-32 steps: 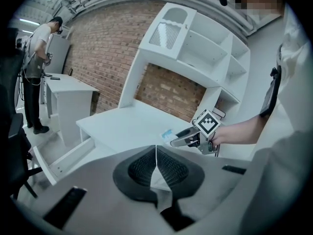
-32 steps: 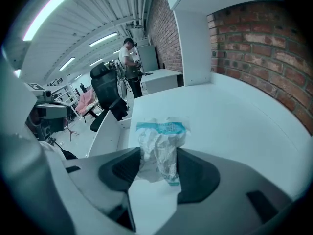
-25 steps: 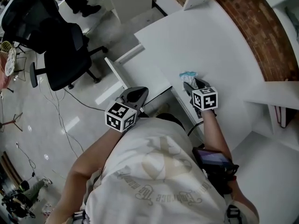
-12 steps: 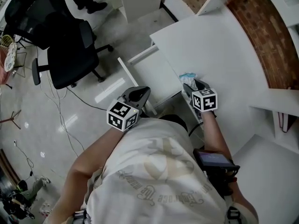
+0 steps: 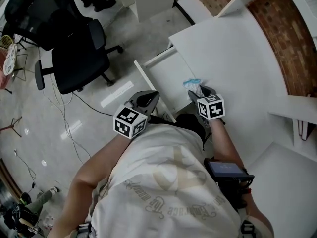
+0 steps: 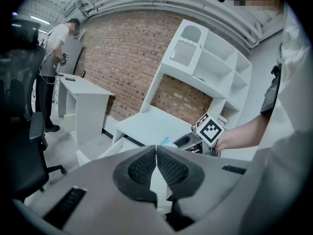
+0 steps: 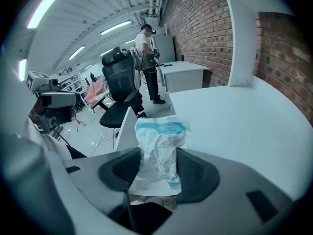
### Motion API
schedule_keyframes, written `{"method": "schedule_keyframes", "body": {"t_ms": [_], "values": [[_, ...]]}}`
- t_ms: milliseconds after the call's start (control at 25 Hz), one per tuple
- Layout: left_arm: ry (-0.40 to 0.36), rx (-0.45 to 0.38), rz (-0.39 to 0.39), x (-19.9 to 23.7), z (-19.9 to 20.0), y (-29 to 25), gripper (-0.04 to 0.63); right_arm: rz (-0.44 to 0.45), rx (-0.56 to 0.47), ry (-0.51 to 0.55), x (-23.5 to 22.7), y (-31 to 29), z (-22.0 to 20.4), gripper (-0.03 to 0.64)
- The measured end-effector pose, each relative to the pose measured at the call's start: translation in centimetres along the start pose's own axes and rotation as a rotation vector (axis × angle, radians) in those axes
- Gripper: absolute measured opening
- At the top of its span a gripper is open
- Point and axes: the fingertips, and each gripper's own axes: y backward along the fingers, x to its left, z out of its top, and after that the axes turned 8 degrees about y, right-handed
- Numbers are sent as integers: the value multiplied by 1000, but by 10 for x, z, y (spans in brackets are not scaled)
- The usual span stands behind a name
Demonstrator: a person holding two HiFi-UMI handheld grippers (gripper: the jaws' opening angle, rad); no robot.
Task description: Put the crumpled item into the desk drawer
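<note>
A black chair point(image 5: 74, 58) is seen at the far left, well apart from the work. The left gripper point(image 5: 147, 99) is held just beside the front panel of the drawer point(image 5: 166, 76), its jaws pressed together with nothing between them; no part in the present step is judged for it. The drawer is pulled out from under the desk and stands ready to be filled. The item point(image 5: 192, 85), a crumpled white and blue wrapper, is pinched between the jaws of the right gripper point(image 5: 200, 94), which is closed on its lower part while the rest sticks up past the jaw tips. It is held in the air over the drawer's right side, close to the edge of the desk point(image 5: 233, 53). The step in hand is judged to be the carry to the drawer. For the next move, the wrapper needs to be brought fully over the drawer, lowered inside, and the jaws opened; the drawer can then be pushed shut.
</note>
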Motion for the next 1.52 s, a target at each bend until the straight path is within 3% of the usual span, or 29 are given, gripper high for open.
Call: {"method": "schedule_keyframes", "body": {"t_ms": [360,720,1120,1520], "values": [[39,-30,54,20,-2,13,25,90,70,88,34,-44,0,239],[135,-52,157,46,-25,29,25,147,138,88,44,-88,-15,239],[100,-38,179,38,-34,13,25,201,185,80,43,-134,-46,239],[145,-39,232,46,-35,-4,25,217,245,89,29,-174,-60,239]]}}
